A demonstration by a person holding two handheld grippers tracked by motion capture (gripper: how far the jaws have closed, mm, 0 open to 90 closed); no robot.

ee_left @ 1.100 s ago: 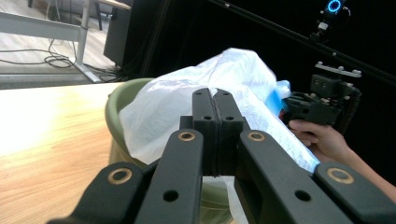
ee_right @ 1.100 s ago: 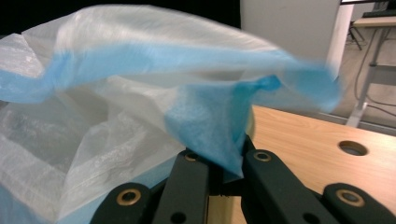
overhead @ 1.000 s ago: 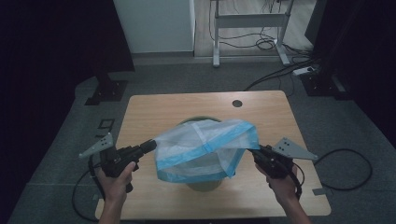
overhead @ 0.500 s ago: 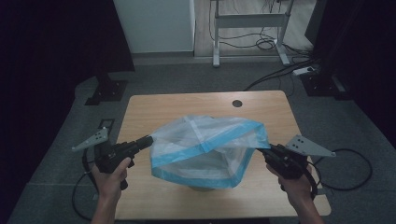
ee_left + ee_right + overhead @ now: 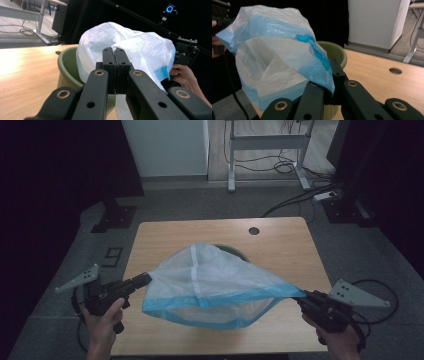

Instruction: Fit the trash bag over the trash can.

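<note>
A thin white plastic bag [image 5: 215, 280] with a blue rim band hangs stretched between both grippers, above a green bin [image 5: 234, 251] on the wooden table [image 5: 280, 245]. My left gripper [image 5: 146, 279] is shut on the bag's left edge, off the table's left front. My right gripper [image 5: 301, 296] is shut on the blue rim at the right front. In the left gripper view the bag [image 5: 135, 47] billows past the closed jaws, over the bin [image 5: 68, 66]. The right gripper view has the bag [image 5: 277, 60] draped over its jaws, with the bin [image 5: 334, 52] behind.
A round cable hole [image 5: 254, 230] sits at the table's far right. Black stands and cables lie on the grey floor around the table. A white cabinet [image 5: 167, 145] and a metal desk frame [image 5: 265, 142] stand at the back.
Both grippers have drawn apart and towards the table's front, pulling the bag wider and flatter. The bag's mouth now spans much of the table's width above the bin.
</note>
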